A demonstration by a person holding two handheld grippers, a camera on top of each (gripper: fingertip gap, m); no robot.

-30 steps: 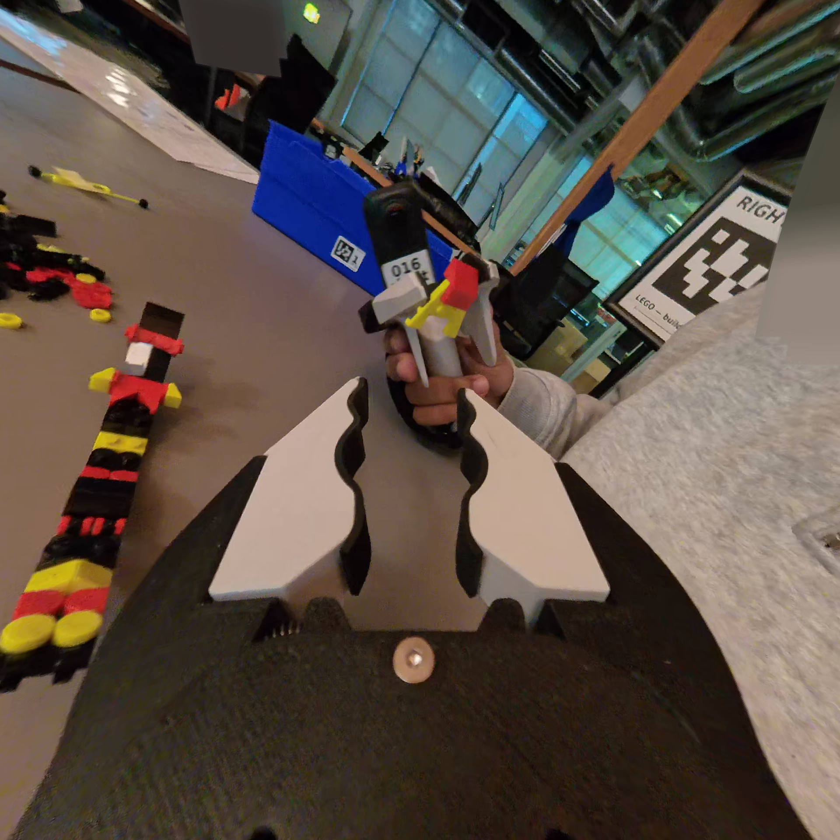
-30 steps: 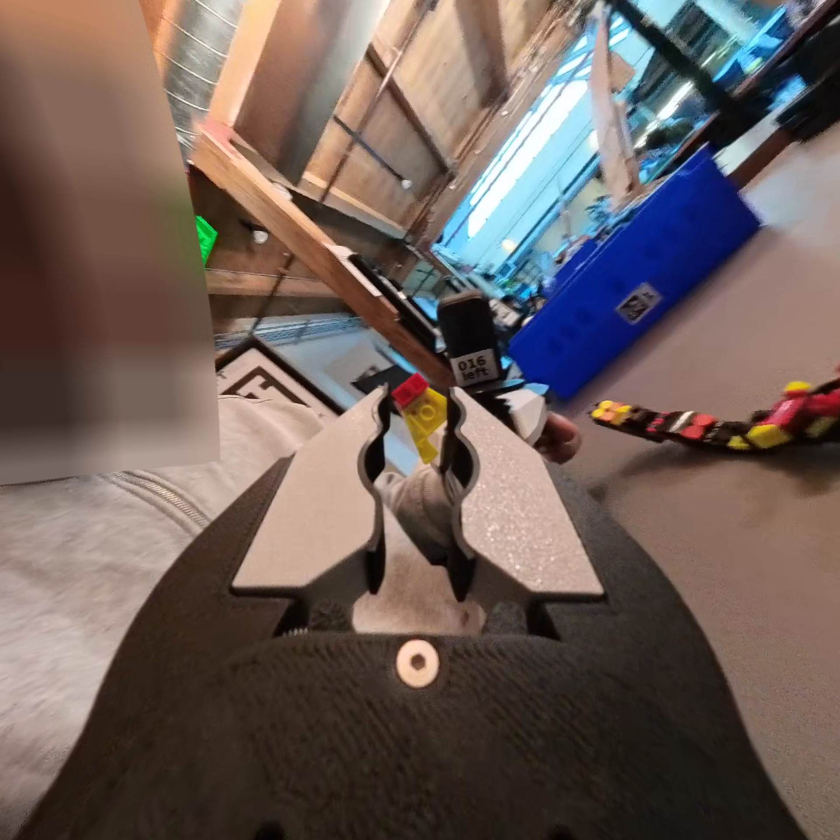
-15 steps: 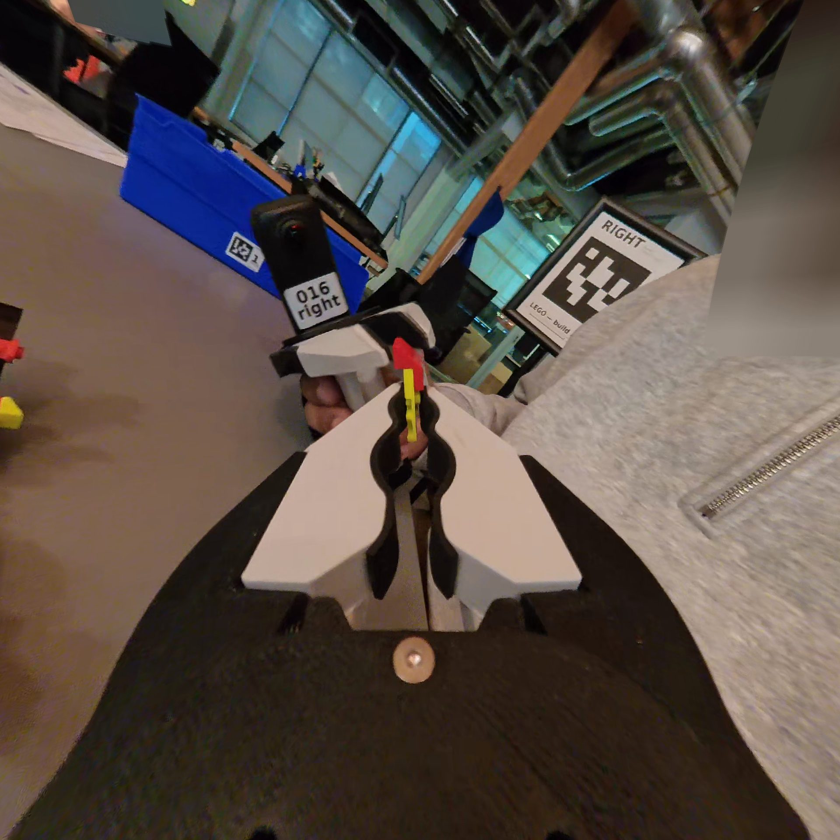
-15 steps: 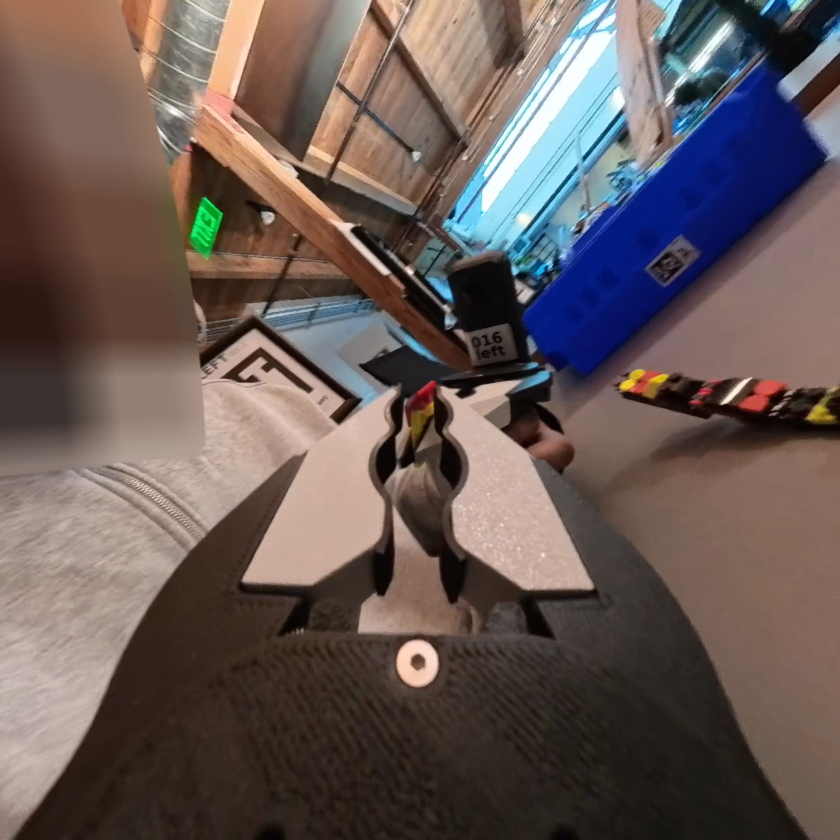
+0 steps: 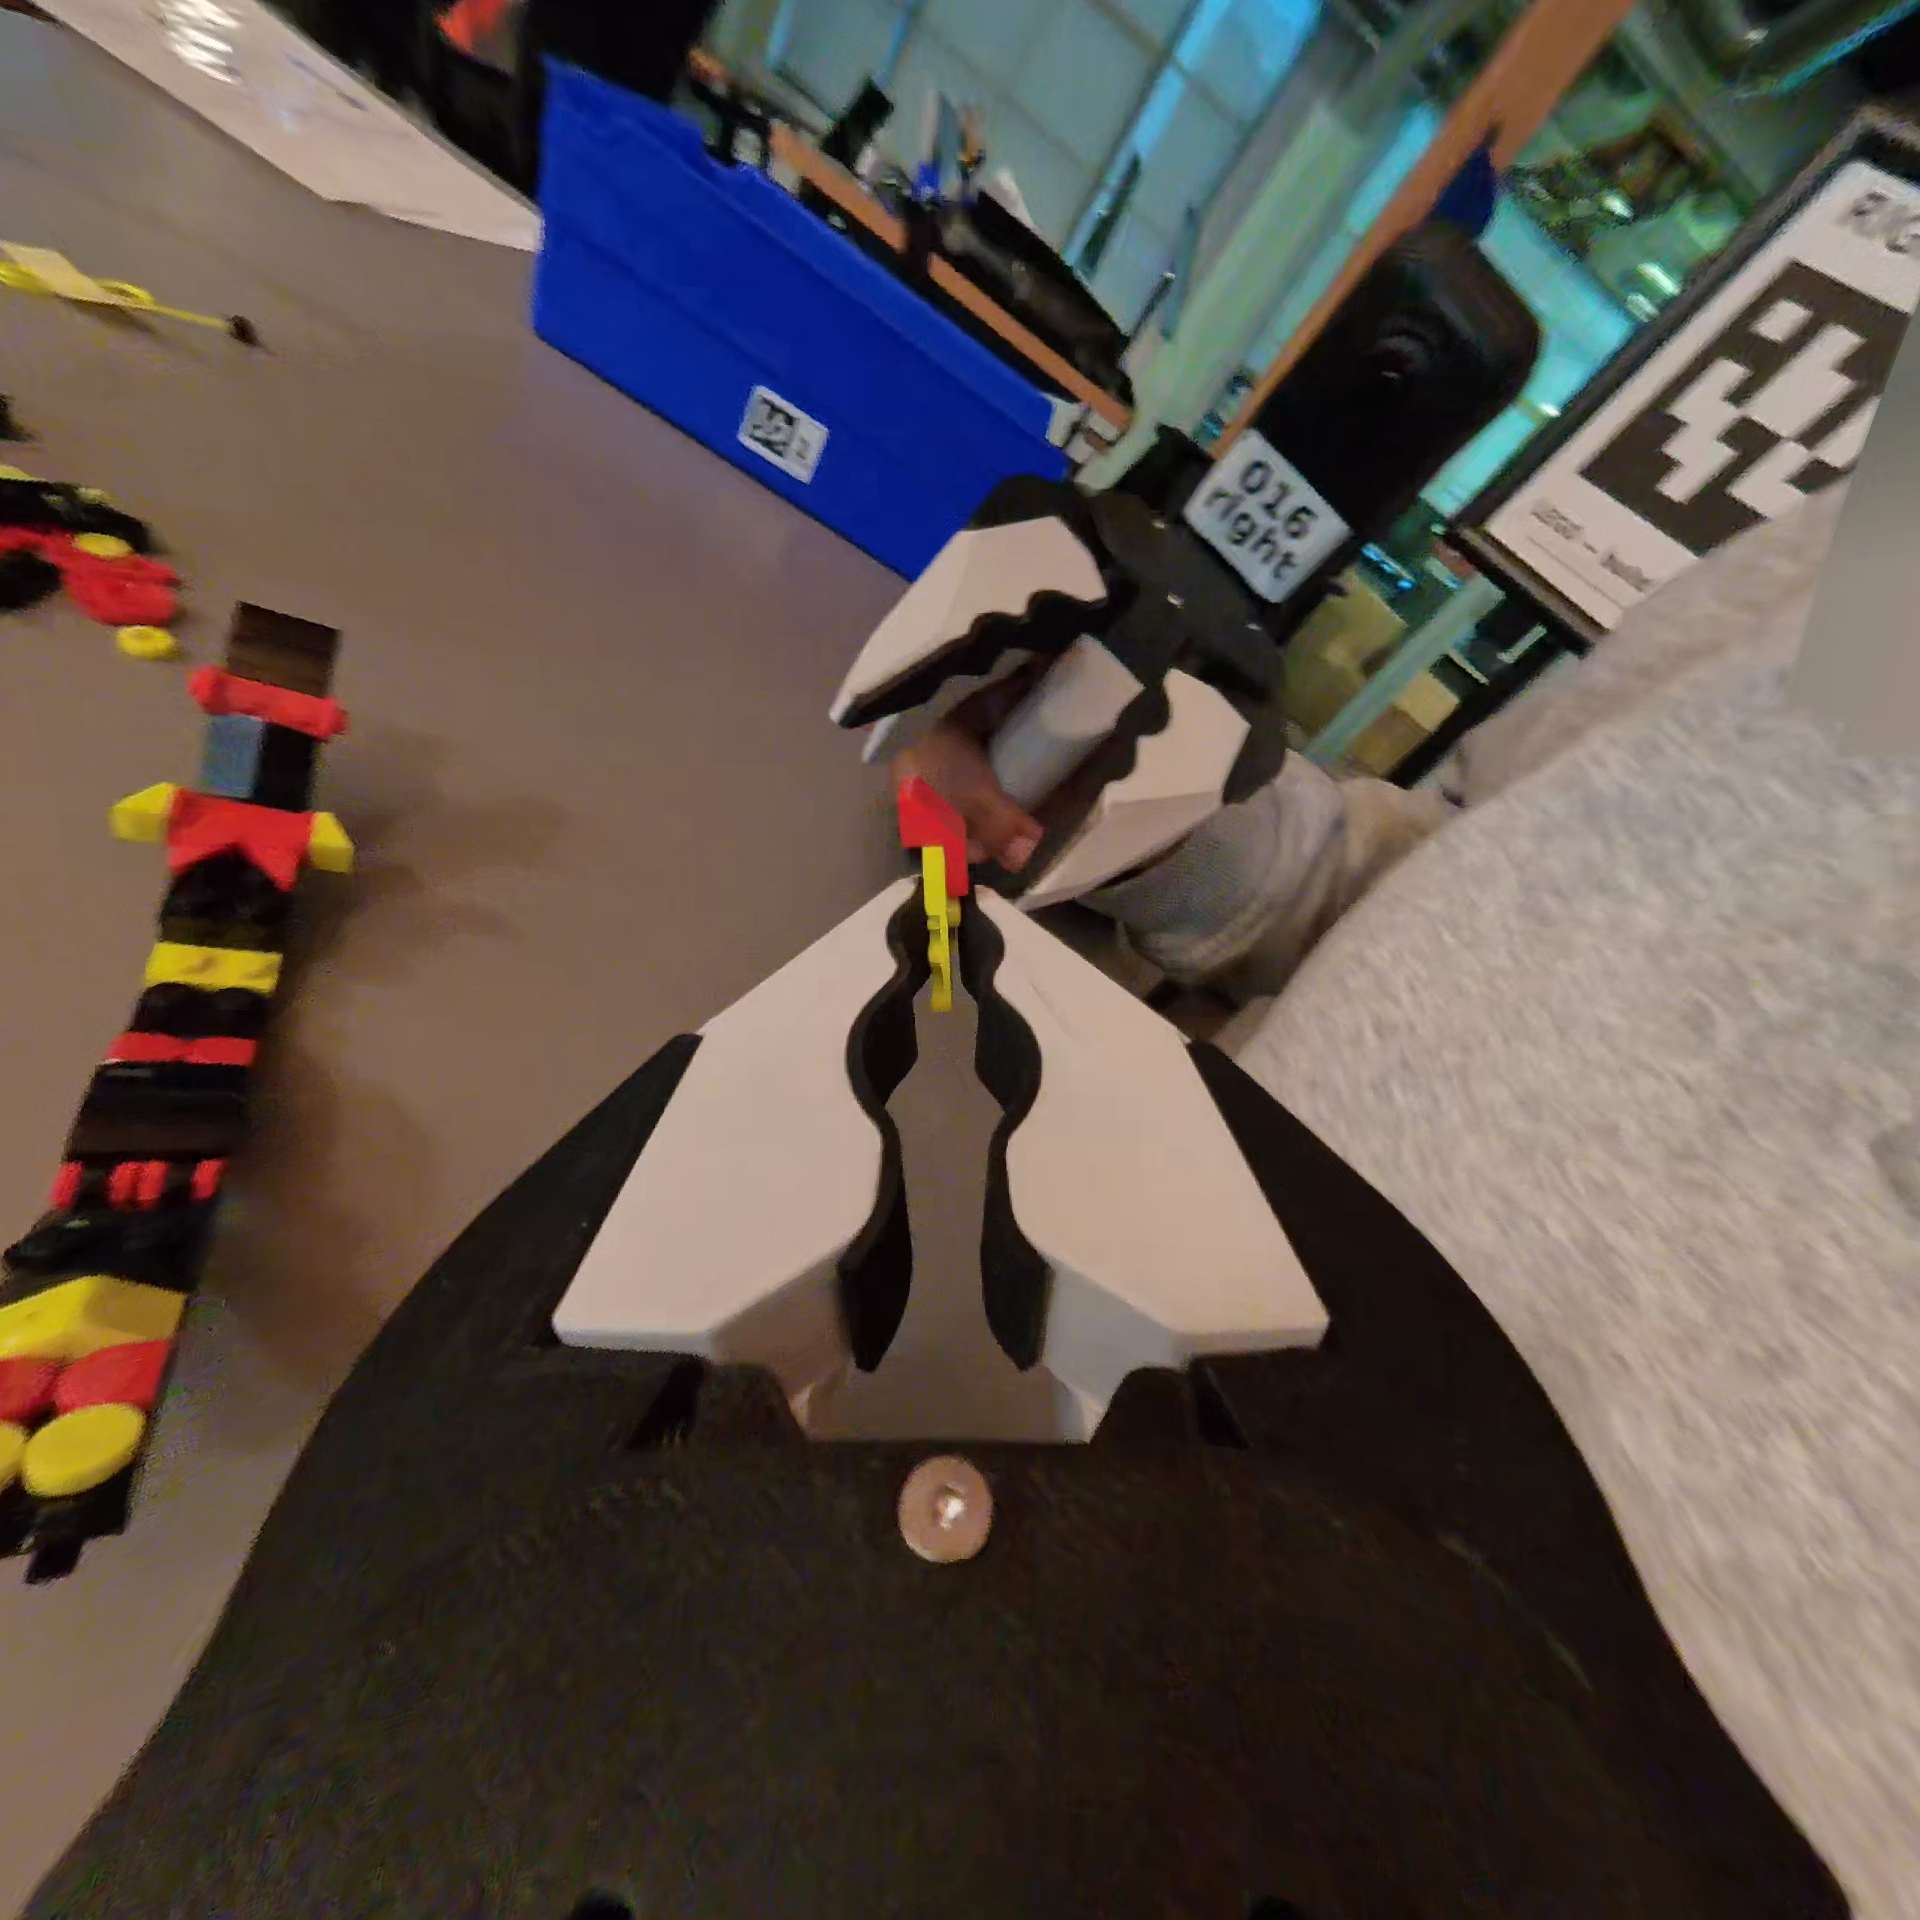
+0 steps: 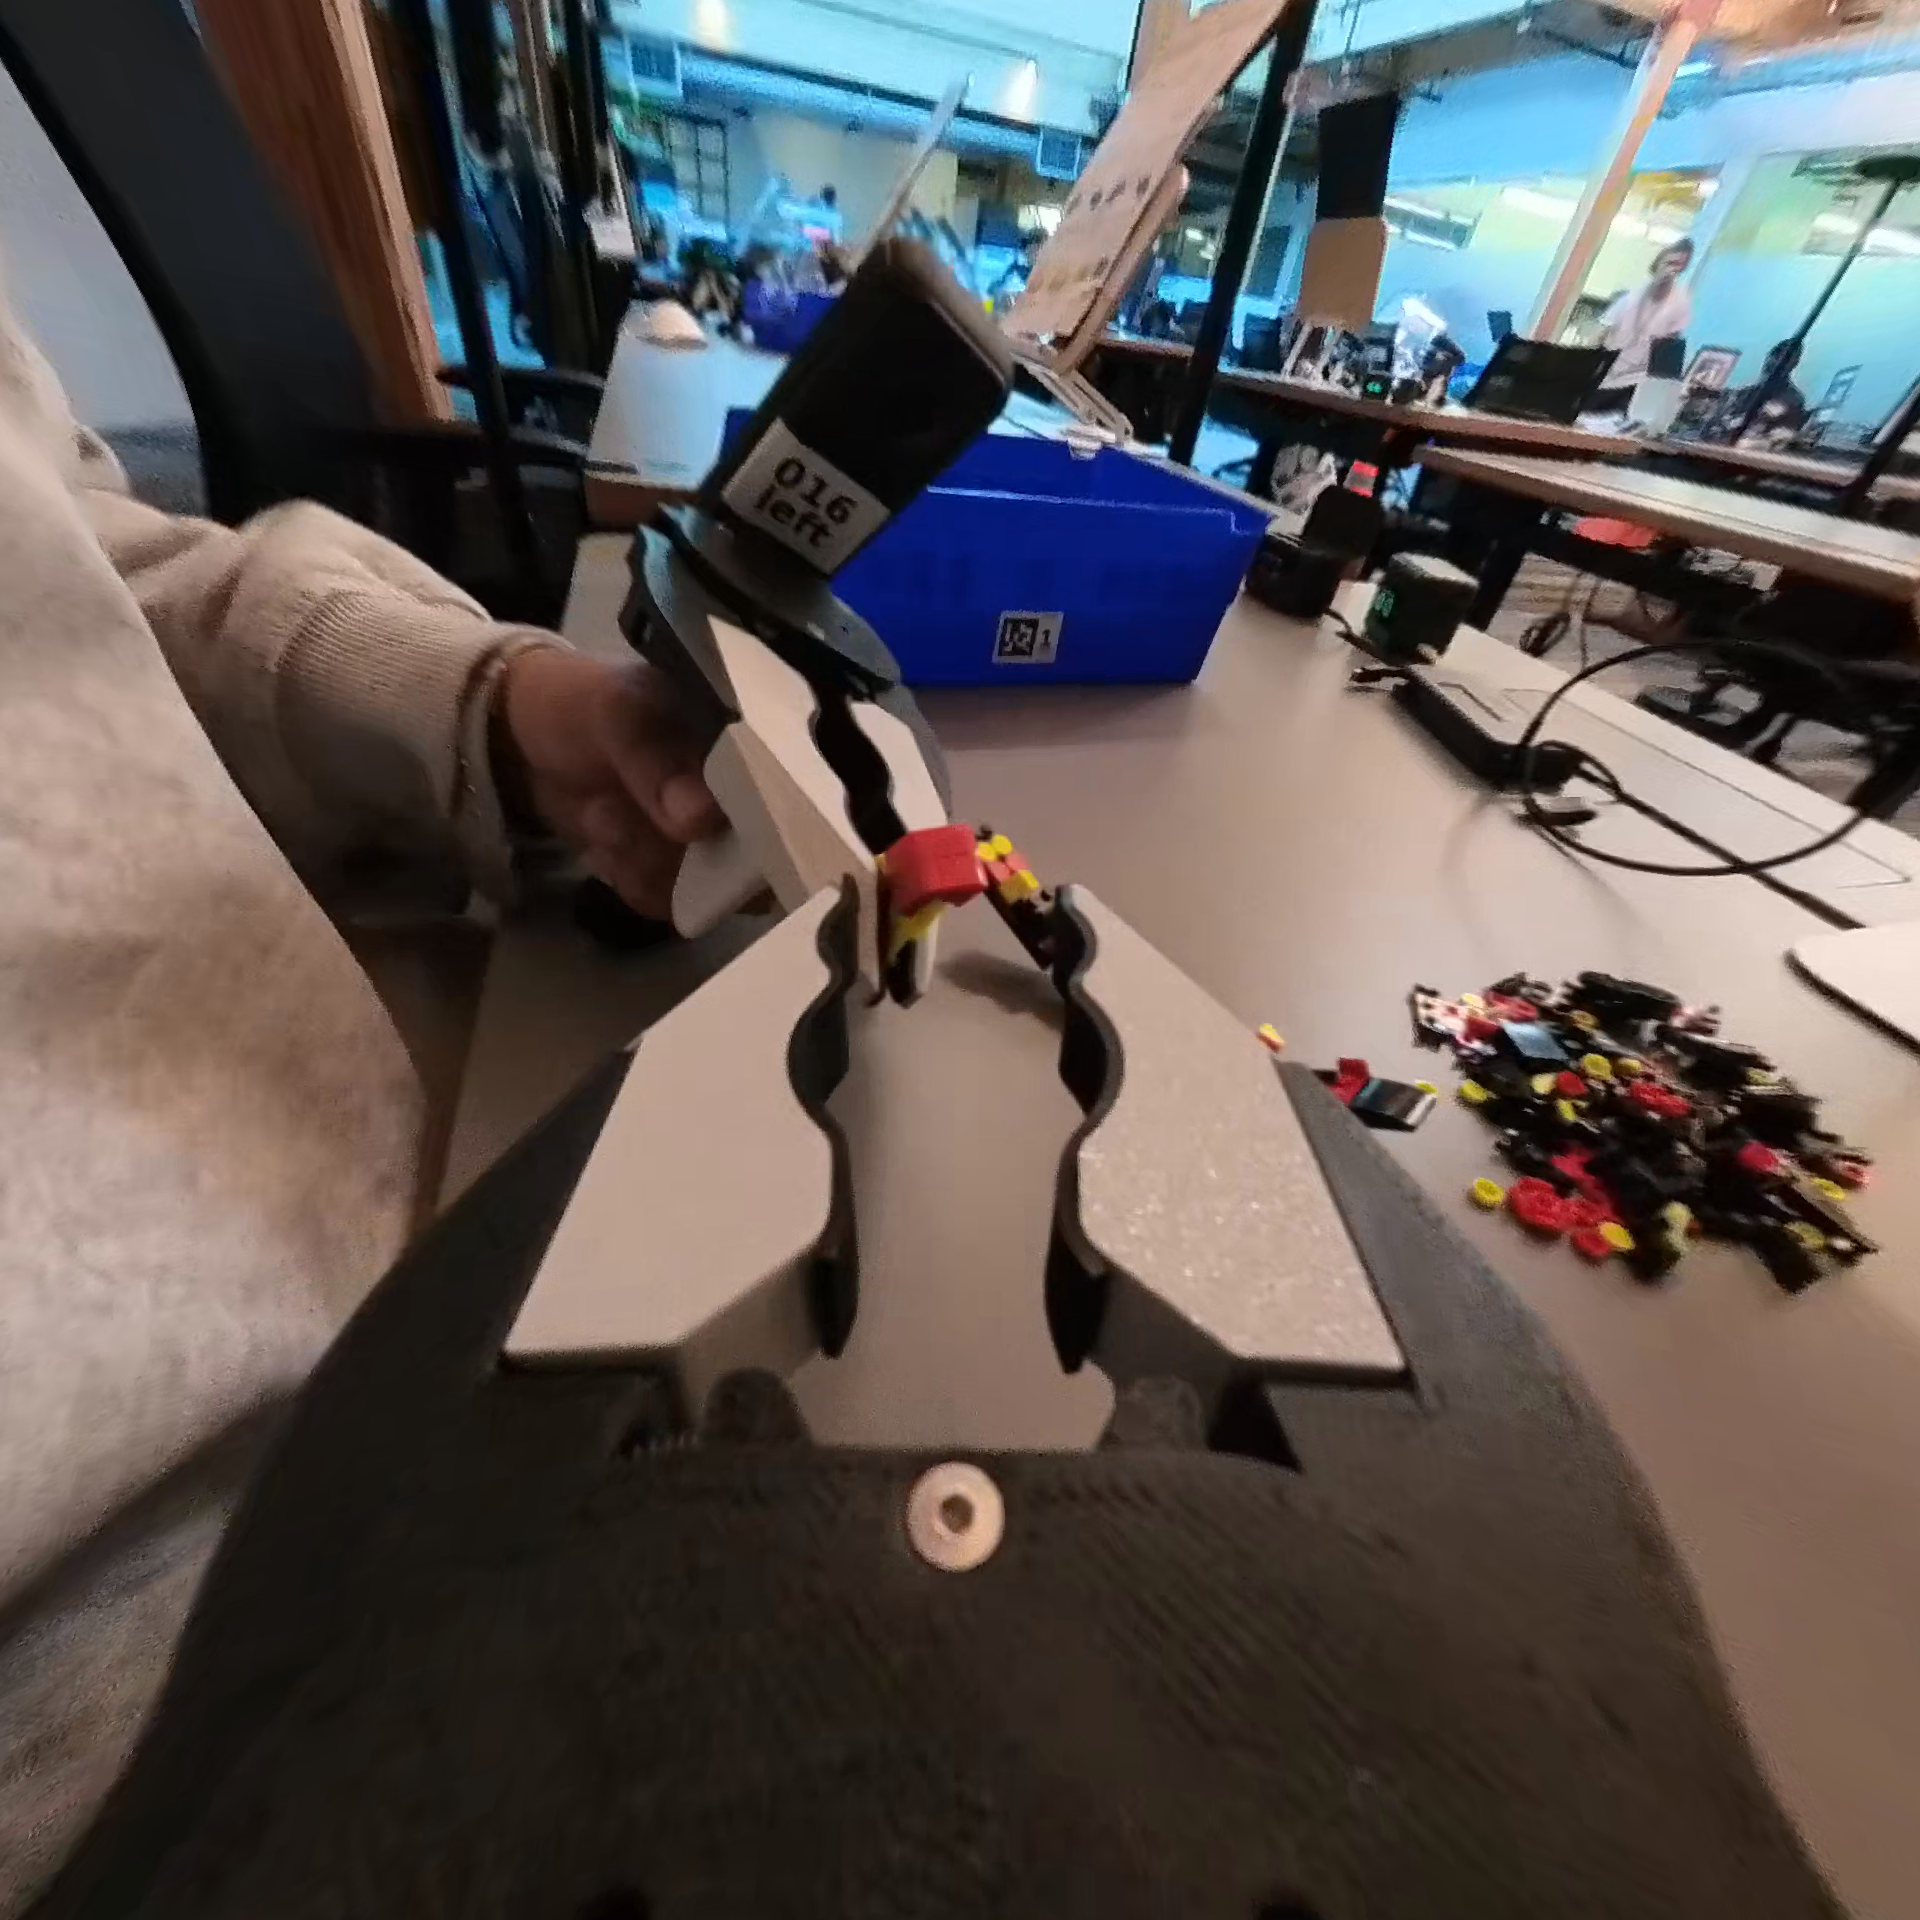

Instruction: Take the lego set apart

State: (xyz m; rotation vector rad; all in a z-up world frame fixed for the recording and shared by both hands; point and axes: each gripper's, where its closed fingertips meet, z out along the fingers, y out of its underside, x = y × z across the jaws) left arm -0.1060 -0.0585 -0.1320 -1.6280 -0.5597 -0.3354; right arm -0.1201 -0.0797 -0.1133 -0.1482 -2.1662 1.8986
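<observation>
Pinched at its yellow lower edge, the small red-and-yellow lego piece was held by the left gripper, whose jaws were narrowed onto it. The piece could have been lost if the thin edge slipped, since only the fingertips gripped it. The right gripper was held wide and empty, tilted downward just ahead of the left one. The long lego strip lay on the table to the left gripper's left, and loose bricks were heaped to the right gripper's right.
</observation>
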